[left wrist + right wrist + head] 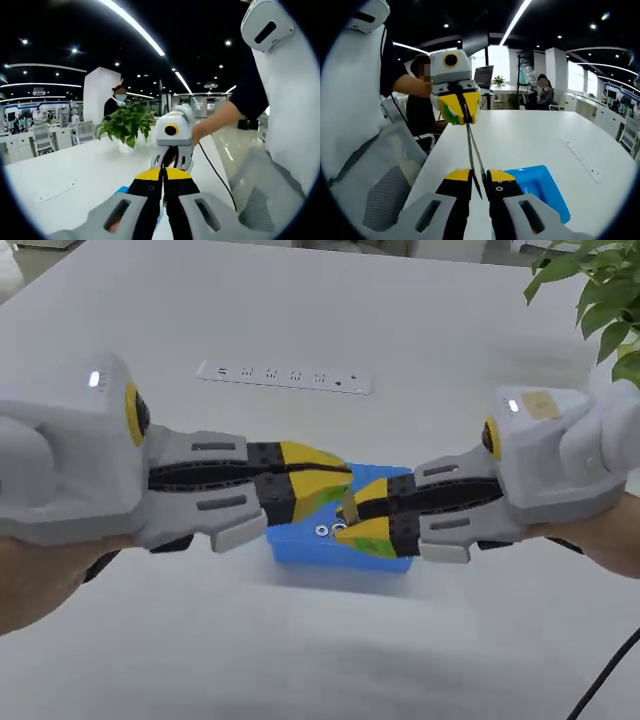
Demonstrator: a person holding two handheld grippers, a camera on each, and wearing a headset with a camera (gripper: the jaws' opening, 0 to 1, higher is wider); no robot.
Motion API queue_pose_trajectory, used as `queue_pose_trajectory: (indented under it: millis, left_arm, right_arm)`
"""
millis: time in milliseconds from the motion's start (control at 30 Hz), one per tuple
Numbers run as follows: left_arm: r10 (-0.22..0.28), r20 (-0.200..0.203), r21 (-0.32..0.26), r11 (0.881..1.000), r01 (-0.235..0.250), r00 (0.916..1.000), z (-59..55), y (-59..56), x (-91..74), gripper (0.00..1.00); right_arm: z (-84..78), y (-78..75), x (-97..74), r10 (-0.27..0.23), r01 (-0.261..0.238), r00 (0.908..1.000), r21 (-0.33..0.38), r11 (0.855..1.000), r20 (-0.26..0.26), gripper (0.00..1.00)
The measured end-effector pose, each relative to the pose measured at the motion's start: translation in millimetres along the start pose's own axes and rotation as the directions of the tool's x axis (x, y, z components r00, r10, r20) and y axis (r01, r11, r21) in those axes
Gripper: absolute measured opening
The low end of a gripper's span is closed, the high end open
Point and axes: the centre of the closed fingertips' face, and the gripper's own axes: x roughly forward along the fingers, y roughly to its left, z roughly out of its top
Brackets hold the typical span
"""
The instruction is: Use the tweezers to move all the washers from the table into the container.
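A blue container (300, 545) (540, 190) sits on the white table with a few washers (322, 531) inside. Both grippers meet just above it. The thin metal tweezers (470, 145) run between them. My left gripper (335, 485) (163, 175) is shut on the joined end. My right gripper (365, 515) (479, 176) has its jaws closed against the two prongs, near the tips. In the right gripper view the left gripper (459, 112) faces me at the far end of the tweezers. In the left gripper view the right gripper (172, 162) faces me the same way.
A white power strip (285, 376) lies on the table beyond the container. A potted plant (600, 290) stands at the far right corner. A black cable (600, 680) trails off the near right edge. A chair and seated people are around the table.
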Motion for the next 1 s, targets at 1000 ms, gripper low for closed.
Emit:
queue_pose_trajectory:
  millis: [1000]
  left_arm:
    - [-0.064, -0.318, 0.035, 0.996, 0.079, 0.9459, -64.2, -45.3, -20.8, 0.05]
  right_arm:
    - [-50.1, 47.4, -4.0, -0.006, -0.085, 0.9142, -0.207, 0.975, -0.405, 0.07]
